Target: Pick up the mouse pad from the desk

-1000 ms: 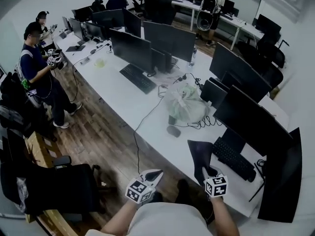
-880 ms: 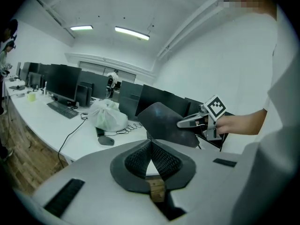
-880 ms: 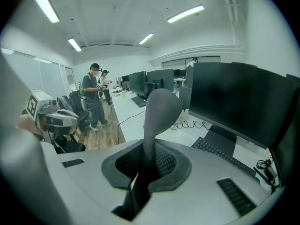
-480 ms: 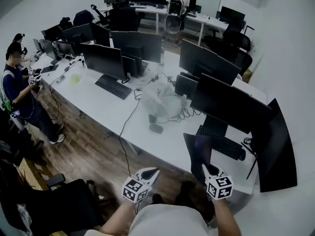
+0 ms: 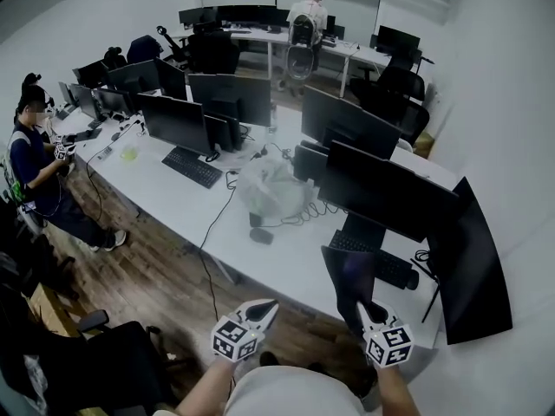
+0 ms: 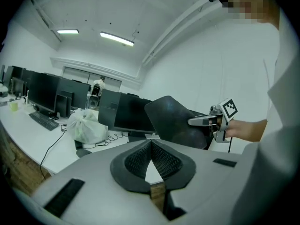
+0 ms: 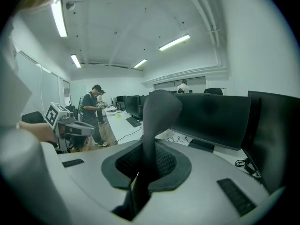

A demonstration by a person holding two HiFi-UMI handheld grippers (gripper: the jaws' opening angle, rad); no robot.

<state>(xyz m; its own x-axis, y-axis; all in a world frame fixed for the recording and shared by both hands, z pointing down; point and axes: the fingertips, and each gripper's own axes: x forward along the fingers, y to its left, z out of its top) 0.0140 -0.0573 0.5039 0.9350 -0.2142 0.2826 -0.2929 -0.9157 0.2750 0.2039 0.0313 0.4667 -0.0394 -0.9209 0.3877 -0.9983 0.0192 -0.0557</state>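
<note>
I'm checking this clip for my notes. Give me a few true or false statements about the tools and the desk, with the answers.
The right tool grips the mouse pad. True.
A white bag sits on the desk. True.
The left tool holds the bag. False: it is shut on nothing.
The mouse pad lies flat on the desk. False: it is held up in the air, off the desk.

Both forearms enter the head view from the bottom edge. The left tongs (image 5: 265,307) are near 6 o'clock and point toward 1 o'clock, jaws pressed together with nothing between them. The right tongs (image 5: 363,309) are near 5 o'clock, point toward 11 o'clock, and clamp the mouse pad (image 5: 349,274).
</note>
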